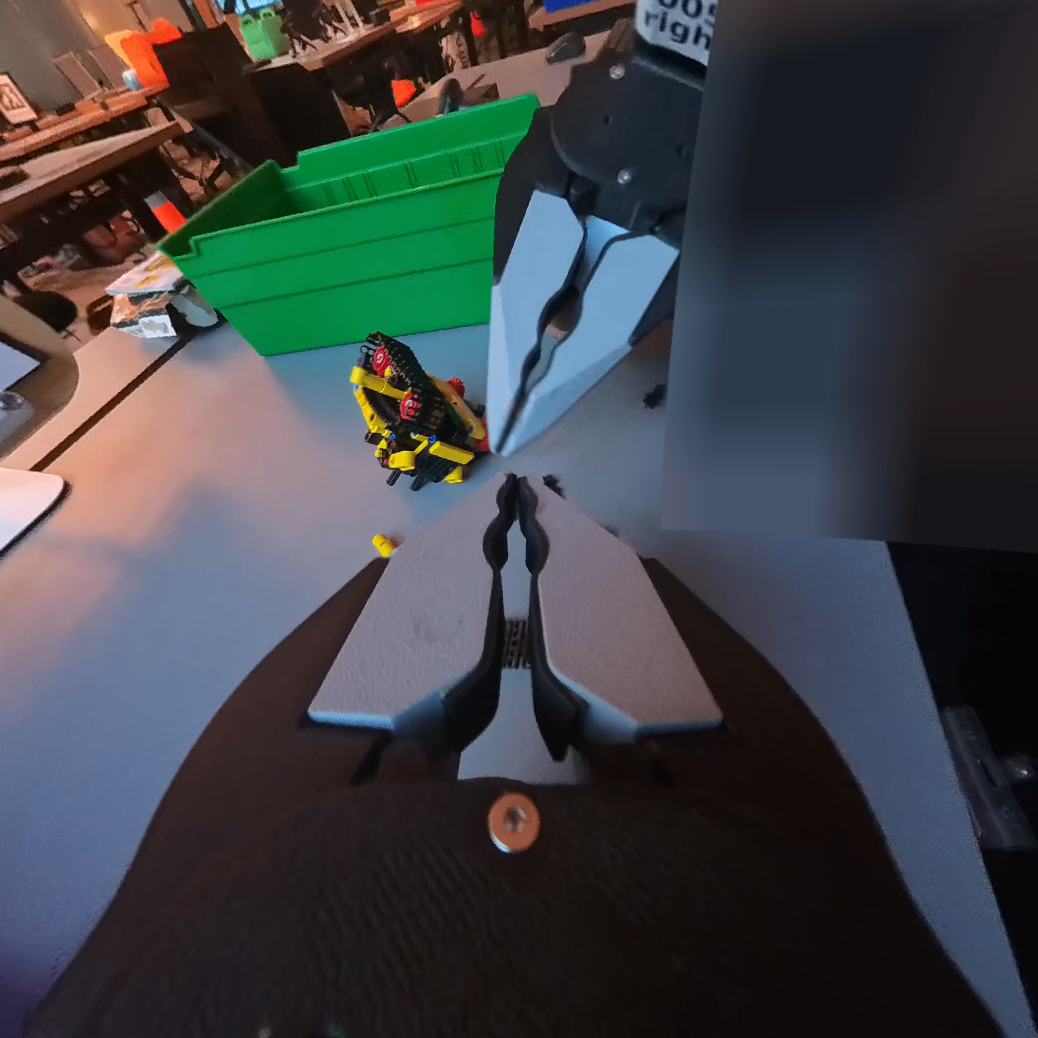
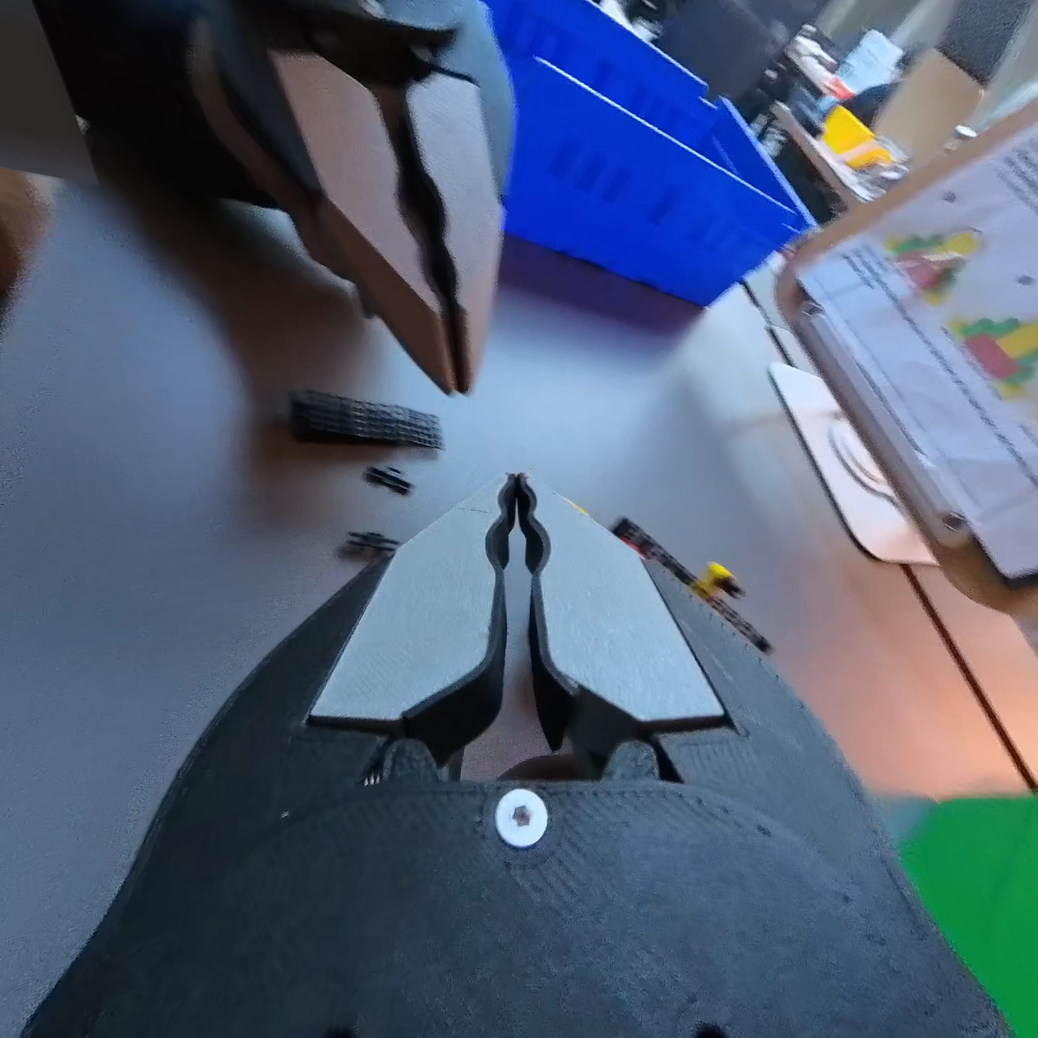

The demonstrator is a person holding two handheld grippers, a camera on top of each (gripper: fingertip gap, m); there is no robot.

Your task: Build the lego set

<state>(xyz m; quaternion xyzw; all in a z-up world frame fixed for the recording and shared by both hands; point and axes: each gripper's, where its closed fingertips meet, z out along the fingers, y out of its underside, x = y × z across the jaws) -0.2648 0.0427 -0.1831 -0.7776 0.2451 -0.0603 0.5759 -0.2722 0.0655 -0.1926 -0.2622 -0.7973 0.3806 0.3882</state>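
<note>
Left gripper (image 1: 517, 478) and right gripper (image 2: 517, 477): jaws closed, holding nothing. Yellow-black lego vehicle (image 1: 418, 410) near green bin (image 1: 359, 264), left of right gripper.

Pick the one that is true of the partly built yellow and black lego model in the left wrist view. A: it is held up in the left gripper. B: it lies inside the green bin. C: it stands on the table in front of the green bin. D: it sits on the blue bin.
C: the lego model stands on the grey table, just in front of the green bin, beside the right gripper; the left gripper is shut and holds nothing.
</note>
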